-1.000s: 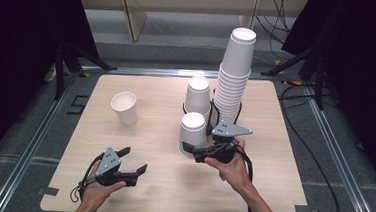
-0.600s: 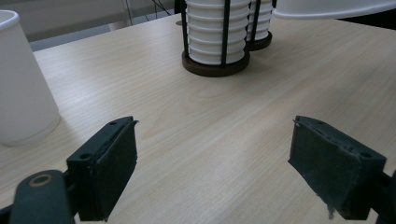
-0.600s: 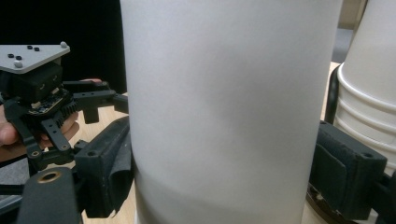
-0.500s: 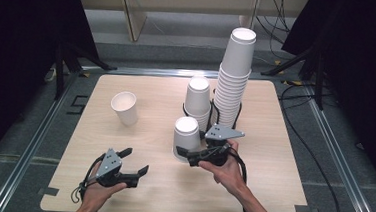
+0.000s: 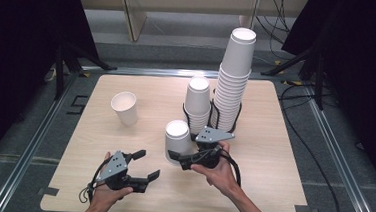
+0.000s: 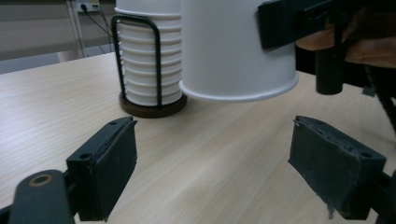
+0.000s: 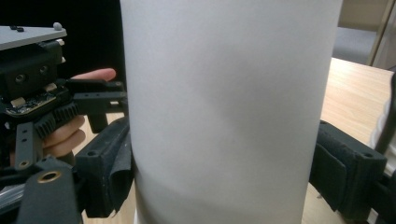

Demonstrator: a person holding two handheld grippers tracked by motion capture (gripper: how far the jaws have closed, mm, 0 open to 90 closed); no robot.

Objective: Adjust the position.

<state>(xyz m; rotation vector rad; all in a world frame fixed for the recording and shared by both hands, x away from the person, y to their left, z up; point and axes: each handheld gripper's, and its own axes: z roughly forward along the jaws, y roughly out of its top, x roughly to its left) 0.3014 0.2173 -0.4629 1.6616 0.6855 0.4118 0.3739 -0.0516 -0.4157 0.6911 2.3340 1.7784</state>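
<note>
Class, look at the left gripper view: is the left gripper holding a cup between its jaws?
No. The left gripper has bare table between its jaws; the upside-down cup sits beyond them.

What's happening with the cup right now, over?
Right gripper shut on upside-down paper cup, held just above the table. Left gripper open, holding nothing. Cup rack close behind; upright cup well off left.

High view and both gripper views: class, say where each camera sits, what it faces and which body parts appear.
High view: above the person's side, facing forward and down at the table; both forearms show.
Left gripper view: on the left gripper, facing the inverted cup past open jaws.
Right gripper view: on the right gripper, close against that gripped cup; the other hand's fingers show.
Shared: the cup.
</note>
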